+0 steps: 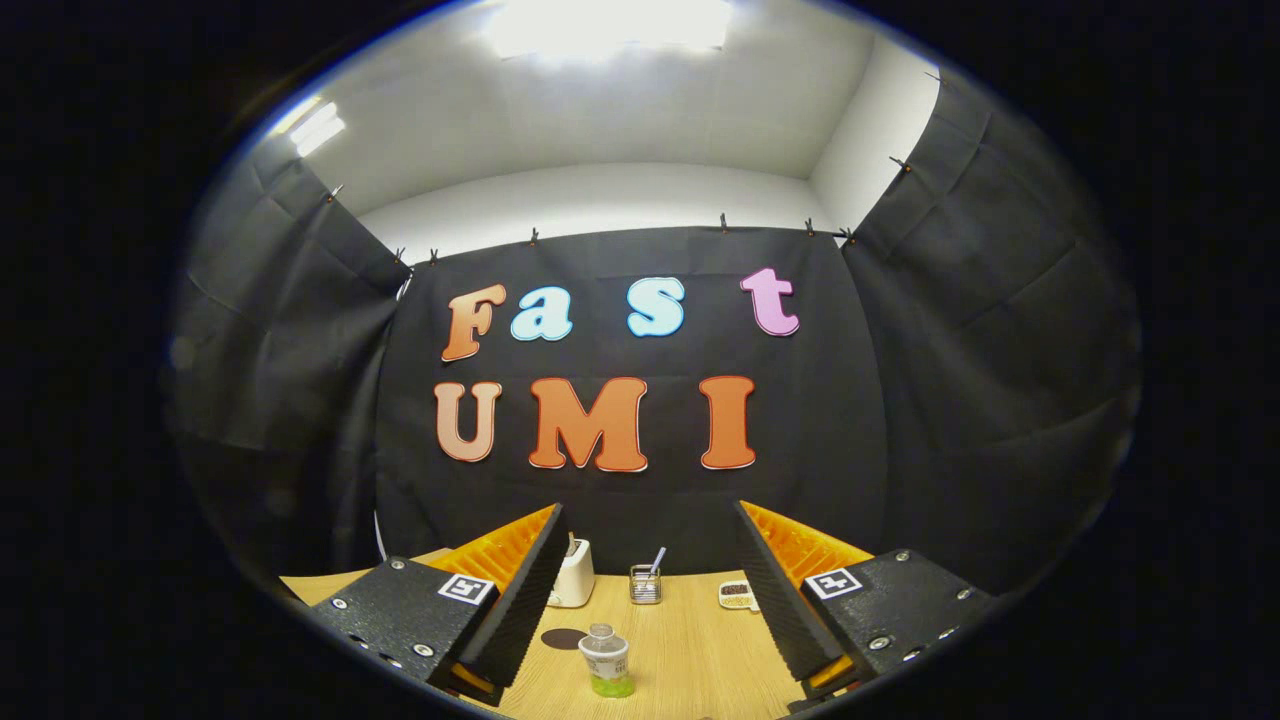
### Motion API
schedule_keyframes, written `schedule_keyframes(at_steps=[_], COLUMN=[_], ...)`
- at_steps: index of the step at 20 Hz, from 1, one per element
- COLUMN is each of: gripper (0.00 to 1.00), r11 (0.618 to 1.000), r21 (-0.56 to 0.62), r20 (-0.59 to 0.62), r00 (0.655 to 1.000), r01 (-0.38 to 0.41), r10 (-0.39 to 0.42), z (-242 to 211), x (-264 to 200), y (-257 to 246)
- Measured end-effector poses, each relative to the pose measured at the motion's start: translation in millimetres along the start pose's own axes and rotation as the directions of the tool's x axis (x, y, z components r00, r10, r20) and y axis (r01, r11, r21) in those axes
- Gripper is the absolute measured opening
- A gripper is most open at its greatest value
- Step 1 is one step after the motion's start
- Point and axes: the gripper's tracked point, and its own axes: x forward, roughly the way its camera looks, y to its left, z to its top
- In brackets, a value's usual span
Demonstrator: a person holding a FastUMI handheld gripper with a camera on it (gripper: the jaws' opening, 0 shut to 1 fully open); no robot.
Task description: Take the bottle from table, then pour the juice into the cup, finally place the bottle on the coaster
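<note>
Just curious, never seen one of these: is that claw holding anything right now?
Claw: open, holding nothing; the bottle stands on the table between its fingers, untouched.

No legible text; the bottle (606, 660) label is too small to read.

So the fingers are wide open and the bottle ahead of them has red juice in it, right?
Not quite. The gripper view shows the fingers wide open with the bottle ahead of them on the table, but its juice is green, not red.
</note>
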Motion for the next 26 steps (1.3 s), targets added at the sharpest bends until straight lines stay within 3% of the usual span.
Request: schedule_keyframes(at_steps=[16, 26], gripper=[0.97, 0.97], r11=[0.998, 0.998], r21=[0.054, 0.060], r20=[-0.002, -0.103], r00=[1.000, 0.994], r01=[-0.031, -0.027], r10=[0.031, 0.033], z=[-26, -96], x=[28, 66], y=[13, 10])
